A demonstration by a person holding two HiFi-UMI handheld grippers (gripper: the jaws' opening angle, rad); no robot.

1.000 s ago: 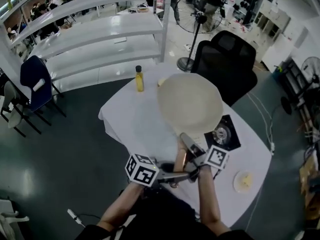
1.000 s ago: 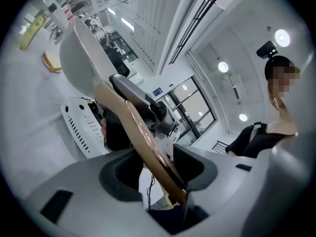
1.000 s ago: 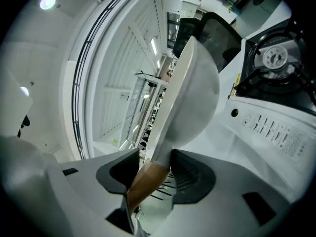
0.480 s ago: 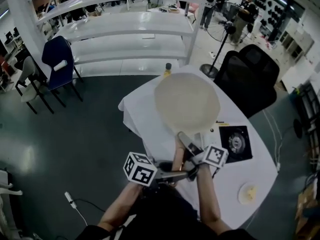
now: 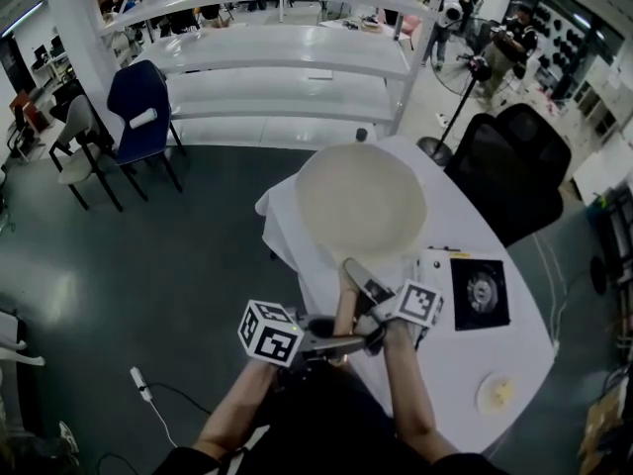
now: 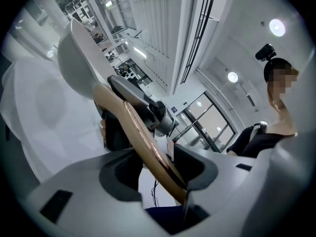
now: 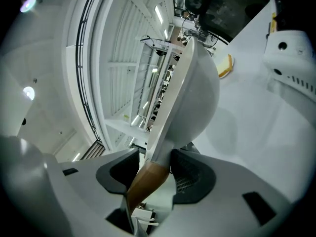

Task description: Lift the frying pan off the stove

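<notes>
The cream frying pan (image 5: 361, 201) hangs in the air over the white table (image 5: 445, 354), up and to the left of the black stove (image 5: 481, 292). Its brown wooden handle (image 5: 346, 307) points back toward me. My right gripper (image 5: 368, 295) is shut on the handle close to the pan, and my left gripper (image 5: 341, 342) is shut on the handle's end. In the left gripper view the handle (image 6: 148, 147) runs between the jaws of that gripper (image 6: 160, 169) up to the pan (image 6: 79, 53). In the right gripper view the pan (image 7: 192, 88) stands edge-on above the gripper (image 7: 153, 174).
A small plate (image 5: 497, 394) with food lies on the table's near right. A bottle's cap (image 5: 361, 134) peeks over the pan's far rim. A black office chair (image 5: 524, 166) stands right of the table, white shelving (image 5: 287, 57) behind it, a blue chair (image 5: 138, 107) at left.
The pan has swung left, away from the stove, which now lies uncovered to its right. The yellow bottle has passed behind the pan. Both grippers keep their hold on the handle.
</notes>
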